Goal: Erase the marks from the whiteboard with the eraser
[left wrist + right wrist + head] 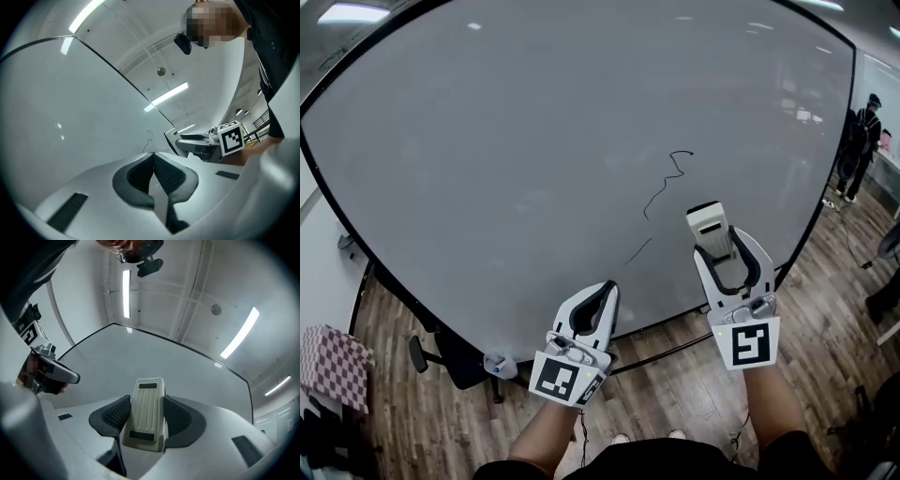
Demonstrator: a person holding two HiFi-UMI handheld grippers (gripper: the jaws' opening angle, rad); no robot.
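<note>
Eraser (pixel 146 416) clamped between right tongs (pixel 146 403)

1 whiteboard (pixel 534 169): pale grey-white, black frame.
marks (pixel 661 192): thin black squiggles.
1 eraser (pixel 146 413): cream, ribbed, 2 black strips.
left tool (pixel 607 287), right tool (pixel 724 246): white shells, dark grey textured pads, black-and-white square markers.
floor (pixel 675 375): brown wood planks.
1 cloth (pixel 333 361): pink-and-white check.
</note>
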